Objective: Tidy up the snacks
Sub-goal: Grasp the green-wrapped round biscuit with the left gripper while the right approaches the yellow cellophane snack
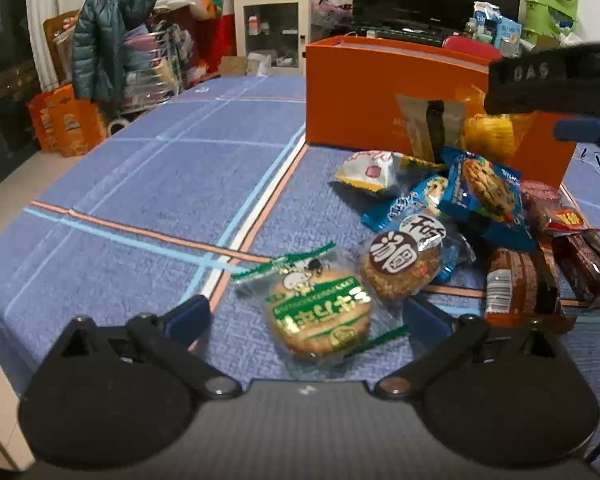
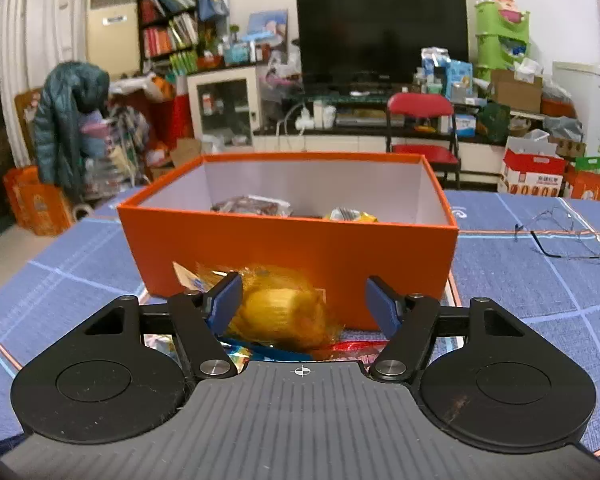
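Orange box (image 2: 292, 252) beyond snack pile (image 1: 460, 216)

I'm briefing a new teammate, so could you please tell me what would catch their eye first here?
The bright orange box stands open on the blue tablecloth, a few snacks already inside. A heap of wrapped snacks lies in front of it. The right gripper is open around a yellow-wrapped snack by the box's front wall.

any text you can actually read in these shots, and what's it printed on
"DAS", roughly: raised letters on the right gripper, seen from the left wrist.
Large brush characters on the brown-labelled cookie pack: visible, but I cannot read them surely.
Green-labelled cookie pack: print upside down, not readable.
Blue cookie packs and red wrapper: blurred.
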Motion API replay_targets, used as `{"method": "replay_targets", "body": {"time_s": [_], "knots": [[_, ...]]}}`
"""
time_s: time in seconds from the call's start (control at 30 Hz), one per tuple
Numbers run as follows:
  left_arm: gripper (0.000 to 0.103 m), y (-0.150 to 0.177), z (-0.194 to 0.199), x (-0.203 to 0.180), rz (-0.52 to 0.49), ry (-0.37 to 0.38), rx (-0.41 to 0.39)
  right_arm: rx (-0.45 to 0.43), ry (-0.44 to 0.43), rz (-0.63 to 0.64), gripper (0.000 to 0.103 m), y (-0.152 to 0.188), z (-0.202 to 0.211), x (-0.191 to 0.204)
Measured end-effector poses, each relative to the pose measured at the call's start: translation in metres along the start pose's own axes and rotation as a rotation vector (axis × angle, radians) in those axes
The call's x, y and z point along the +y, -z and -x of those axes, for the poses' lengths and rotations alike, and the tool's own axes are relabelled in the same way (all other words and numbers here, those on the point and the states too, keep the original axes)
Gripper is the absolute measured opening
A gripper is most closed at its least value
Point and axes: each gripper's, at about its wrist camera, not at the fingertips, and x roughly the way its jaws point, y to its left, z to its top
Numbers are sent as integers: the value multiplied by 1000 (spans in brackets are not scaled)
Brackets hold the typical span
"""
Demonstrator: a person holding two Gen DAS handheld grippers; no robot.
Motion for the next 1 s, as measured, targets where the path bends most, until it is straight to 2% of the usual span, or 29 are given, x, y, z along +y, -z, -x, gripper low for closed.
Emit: {"method": "replay_targets", "body": {"time_s": [0.1, 0.23, 0.37, 0.4, 0.43, 0.47, 0.5, 0.6, 0.7, 0.73, 0.87, 1.0], "knots": [[102, -3, -3, 11, 11, -36, 6, 27, 40, -10, 57, 1, -2, 0], [102, -7, -4, 28, 43, -76, 27, -9, 114, -36, 58, -2, 15, -11], [102, -6, 0, 29, 36, -76, 38, -97, 67, -70, 59, -6, 34, -16], [102, -4, 2, 27, 26, -70, 37, -125, 72, -54, 61, -7, 37, -13], [102, -3, 3, 26, 24, -62, 36, -136, 71, -38, 68, -8, 37, -11], [102, -2, 4, 25, 25, -58, 36, -118, 58, -28, 74, -8, 33, -8], [102, -1, 5, 24, 26, -56, 34, -87, 40, -23, 74, -7, 27, -6], [102, -3, 5, 25, 56, -50, 22, -48, 33, -10, 70, -5, 13, 3], [102, -6, 4, 26, 76, -42, -3, 3, 39, 23, 58, -1, -5, 12], [102, -7, 2, 27, 83, -38, -6, 24, 31, 12, 51, 1, -10, 12], [102, -9, -2, 34, 153, -8, 3, 25, 26, 3, 48, 1, -11, 15], [102, -11, 2, 38, 165, -22, -45, -12, 23, -5, 50, 0, -5, 15]]}}
